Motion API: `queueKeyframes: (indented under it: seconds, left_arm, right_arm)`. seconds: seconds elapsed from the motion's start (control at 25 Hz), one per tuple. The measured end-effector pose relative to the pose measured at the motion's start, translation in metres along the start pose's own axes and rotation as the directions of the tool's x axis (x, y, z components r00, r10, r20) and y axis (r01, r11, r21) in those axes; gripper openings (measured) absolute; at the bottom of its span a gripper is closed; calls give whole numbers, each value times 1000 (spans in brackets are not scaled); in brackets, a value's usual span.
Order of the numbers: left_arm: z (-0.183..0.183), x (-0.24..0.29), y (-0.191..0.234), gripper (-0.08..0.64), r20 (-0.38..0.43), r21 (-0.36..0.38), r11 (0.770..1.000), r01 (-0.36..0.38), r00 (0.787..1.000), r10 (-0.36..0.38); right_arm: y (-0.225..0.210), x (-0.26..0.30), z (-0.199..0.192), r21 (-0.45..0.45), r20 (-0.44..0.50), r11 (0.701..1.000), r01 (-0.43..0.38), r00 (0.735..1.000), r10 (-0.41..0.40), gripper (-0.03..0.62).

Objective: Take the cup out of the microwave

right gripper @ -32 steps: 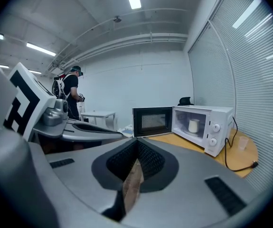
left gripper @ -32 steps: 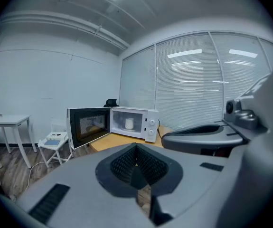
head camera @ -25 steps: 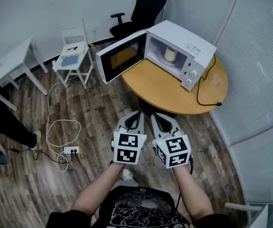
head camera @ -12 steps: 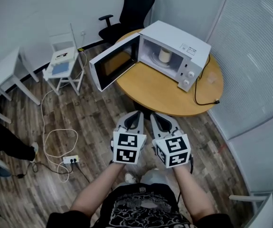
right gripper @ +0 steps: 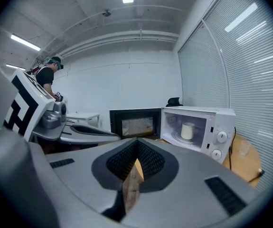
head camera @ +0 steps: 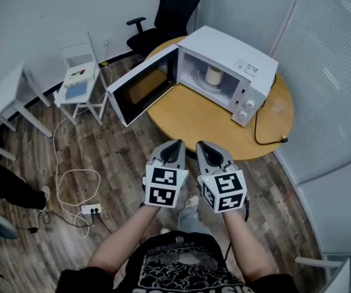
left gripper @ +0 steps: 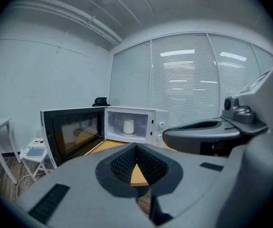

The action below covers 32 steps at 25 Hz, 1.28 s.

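Note:
A white cup [head camera: 213,74] stands on the turntable inside the white microwave [head camera: 236,57], whose door [head camera: 141,93] hangs wide open to the left. The microwave sits on a round wooden table [head camera: 212,124]. My left gripper [head camera: 174,145] and right gripper [head camera: 203,146] are side by side in front of the table's near edge, both shut and empty, well short of the microwave. The left gripper view shows the cup [left gripper: 128,126] past the shut left gripper [left gripper: 136,148]. In the right gripper view the cup [right gripper: 187,130] appears beyond the right gripper [right gripper: 137,145].
A black office chair [head camera: 172,8] stands behind the table. To the left are a small white chair [head camera: 80,78] and a white table [head camera: 1,99]. A power strip [head camera: 91,209] with cables lies on the wood floor. A black cord [head camera: 267,136] and a clear cup [head camera: 278,106] are on the table's right.
Both grippers, still shut, have moved forward toward the table together. The microwave and table now sit nearer in the head view.

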<state>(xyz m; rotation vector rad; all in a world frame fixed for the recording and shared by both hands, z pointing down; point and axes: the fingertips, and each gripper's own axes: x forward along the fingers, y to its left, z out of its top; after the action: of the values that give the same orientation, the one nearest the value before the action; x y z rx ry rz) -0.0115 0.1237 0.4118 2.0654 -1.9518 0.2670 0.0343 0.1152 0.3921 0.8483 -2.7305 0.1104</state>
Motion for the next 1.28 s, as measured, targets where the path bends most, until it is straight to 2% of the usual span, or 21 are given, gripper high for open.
queueKeyframes:
  seconds: [0.4, 0.76, 1.04, 1.28]
  left_arm:
    - [33, 107, 16, 8, -25, 8, 1000, -13, 1000, 13]
    - [50, 186, 7, 9, -33, 20, 1000, -6, 999, 6]
    - [52, 233, 0, 9, -34, 31, 999, 5, 999, -4]
    - [54, 260, -4, 9, -23, 51, 997, 56, 998, -55]
  right_arm:
    - [-86, 68, 17, 19, 6, 1000, -9, 1000, 9, 15]
    - [-153, 106, 25, 40, 10, 999, -16, 1000, 15, 15]
    - [-187, 117, 30, 31, 25, 999, -17, 1000, 16, 15]
    - [-203, 126, 27, 55, 25, 998, -16, 1000, 15, 15]
